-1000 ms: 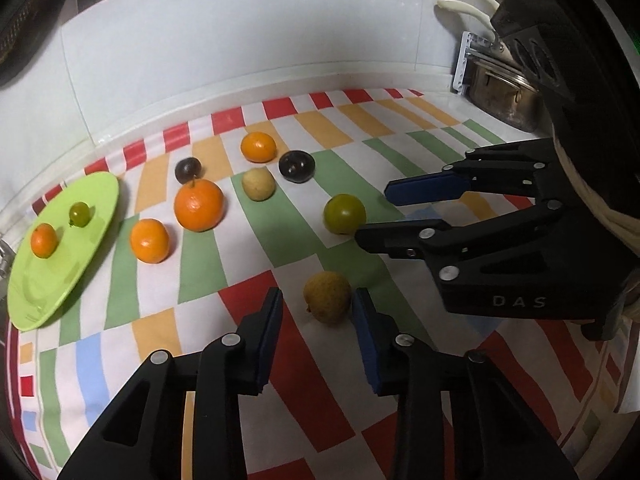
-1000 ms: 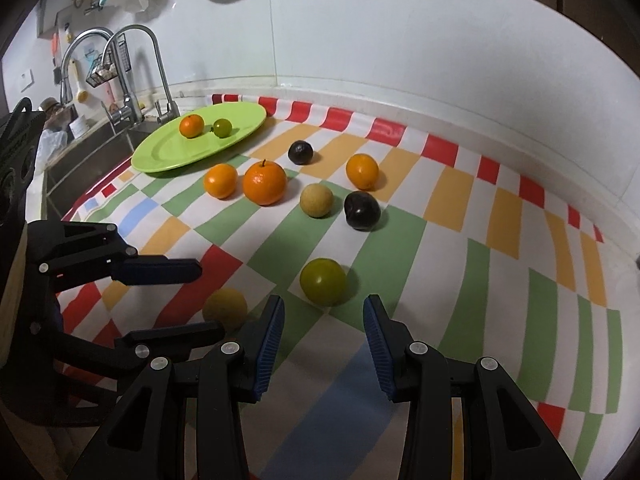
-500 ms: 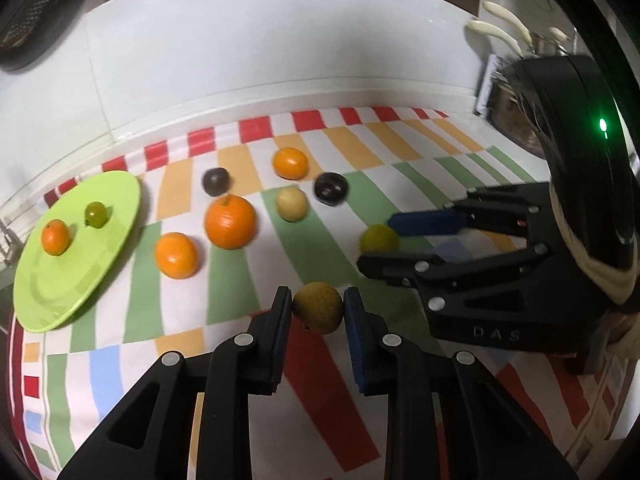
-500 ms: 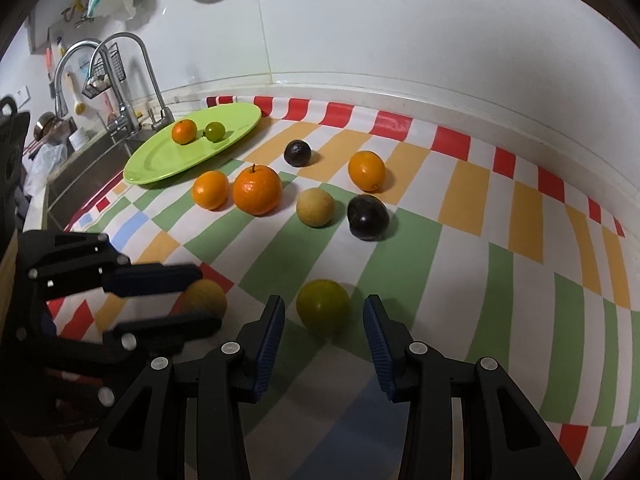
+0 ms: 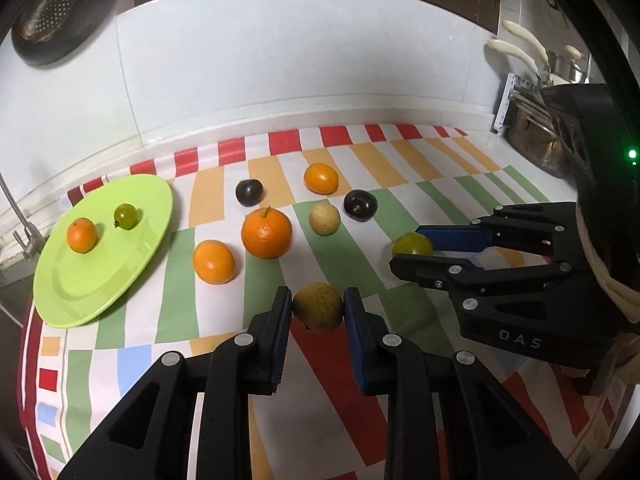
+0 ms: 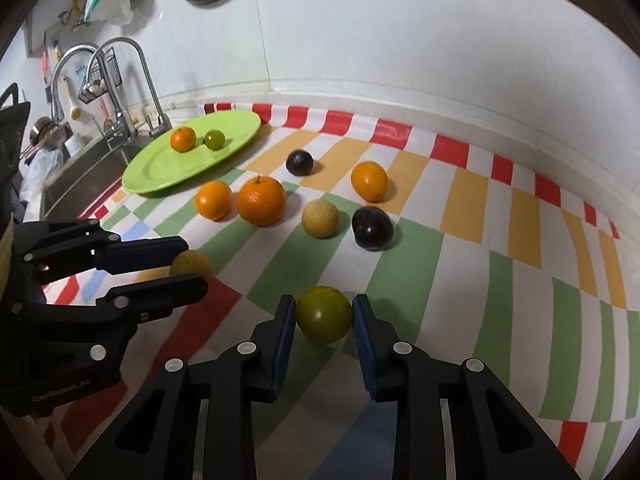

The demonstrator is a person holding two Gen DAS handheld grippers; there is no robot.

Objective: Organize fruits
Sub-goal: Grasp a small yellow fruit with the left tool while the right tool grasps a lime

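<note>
Green plate (image 5: 100, 280) lay far to my left while my left fingers (image 5: 318, 308) gripped the brownish-yellow fruit (image 5: 318, 306) and my right fingers (image 6: 324, 314) clamped the green fruit (image 6: 324, 314).

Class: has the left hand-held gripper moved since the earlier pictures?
Yes. The left hand-held gripper advanced toward the green plate side and closed on the brownish fruit.

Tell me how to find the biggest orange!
Start at the green plate beside the sink. On the striped cloth next to it sit two oranges side by side. The biggest orange is the one farther from the plate, darker than its neighbour, with a little stem on top.
</note>
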